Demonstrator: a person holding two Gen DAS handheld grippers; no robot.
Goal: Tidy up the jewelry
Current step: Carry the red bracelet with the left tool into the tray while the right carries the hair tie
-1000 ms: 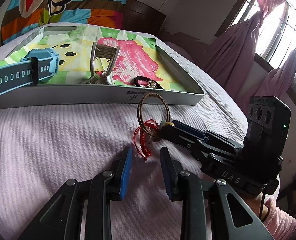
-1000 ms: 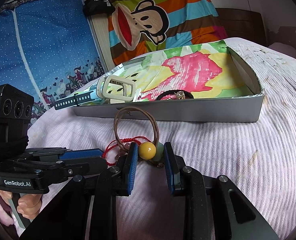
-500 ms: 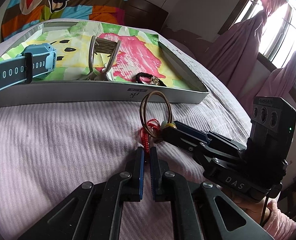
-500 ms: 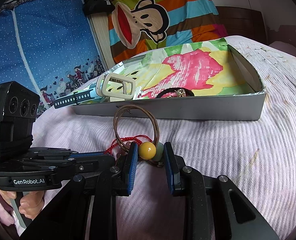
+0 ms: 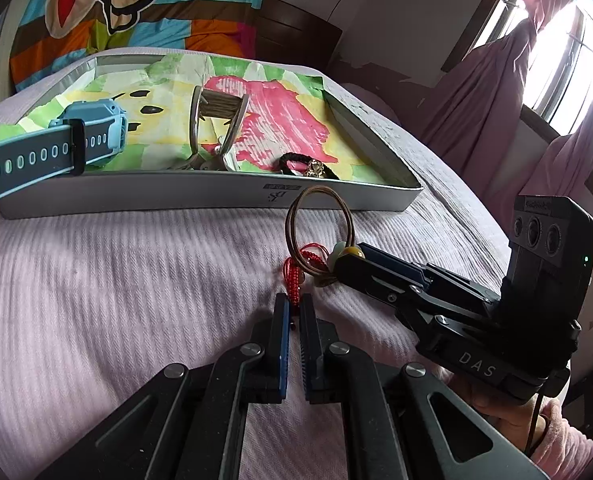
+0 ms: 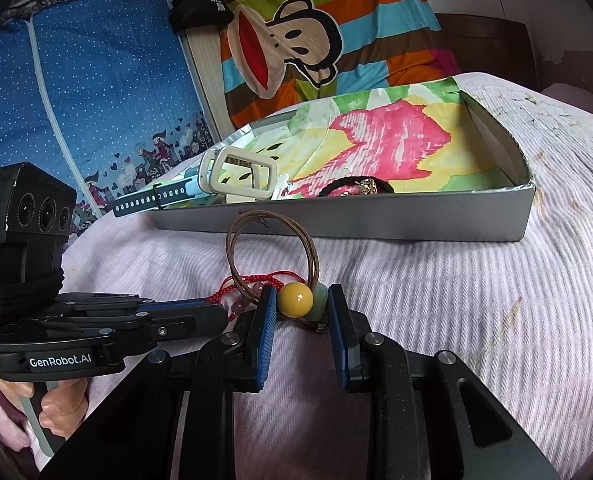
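On the pink ribbed bedspread (image 5: 116, 280), just short of the shallow tray's (image 5: 200, 196) near wall, the left gripper (image 5: 293, 312) is clamped on a red cord bracelet (image 5: 294, 280) — the right gripper (image 6: 301, 304) pinches the yellow bead (image 6: 294, 297) of a wire bangle (image 6: 270, 248). Open bedspread lies either side; curtains (image 5: 496, 92) hang right.

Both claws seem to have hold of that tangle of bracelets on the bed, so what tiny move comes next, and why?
Probably ease the left gripper gently back: its jaws pinch the red cord bracelet, tangled with the wire bangle whose beads the right gripper holds.
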